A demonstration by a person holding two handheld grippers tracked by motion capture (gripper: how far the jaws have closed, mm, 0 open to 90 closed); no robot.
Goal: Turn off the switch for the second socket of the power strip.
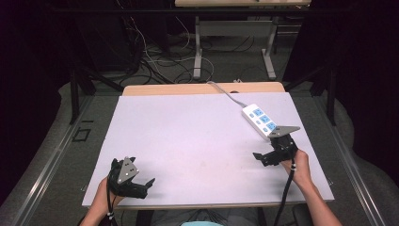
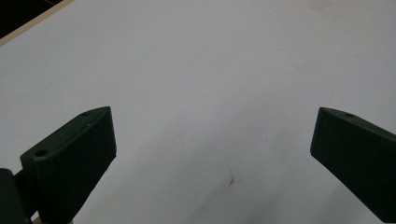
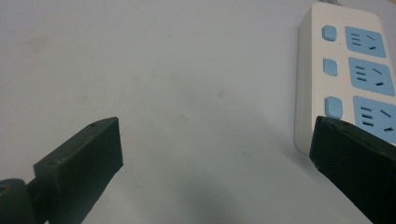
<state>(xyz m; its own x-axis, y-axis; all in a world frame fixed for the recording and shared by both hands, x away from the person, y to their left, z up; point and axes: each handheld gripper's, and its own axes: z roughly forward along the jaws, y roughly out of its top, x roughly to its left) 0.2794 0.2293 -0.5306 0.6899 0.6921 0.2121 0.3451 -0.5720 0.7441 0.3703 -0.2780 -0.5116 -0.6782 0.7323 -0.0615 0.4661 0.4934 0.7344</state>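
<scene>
Power strip (image 1: pixel 262 120) first: it lies flat on the white tabletop (image 1: pixel 197 141), toward the far right part of the board, set at a slant so that its long side runs from the far middle toward my right hand. Its body is white with three blue socket panels in a row, and in my right gripper view each panel has a small blue switch (image 3: pixel 330 33) beside it. Nothing is plugged into any of the three sockets. A grey cord (image 1: pixel 226 93) leaves the strip's far end and runs off over the back edge of the table.

My right gripper (image 1: pixel 275 153) sits just at the near end of the strip, with its grey plate overlapping that end in the high view. Its jaws are spread wide and pinch nothing. In my right gripper view (image 3: pixel 212 140) the near corner of the power strip (image 3: pixel 345 70) passes behind the right-hand jaw, while the left-hand jaw stands over bare table; whether the jaw touches the strip I cannot tell.

My left gripper (image 1: pixel 129 179) is held low near the front left edge of the table, well apart from the strip. Its jaws are also spread wide with nothing between them, and my left gripper view (image 2: pixel 212 140) looks between them onto plain white tabletop with a small brown mark (image 2: pixel 232 180).
</scene>
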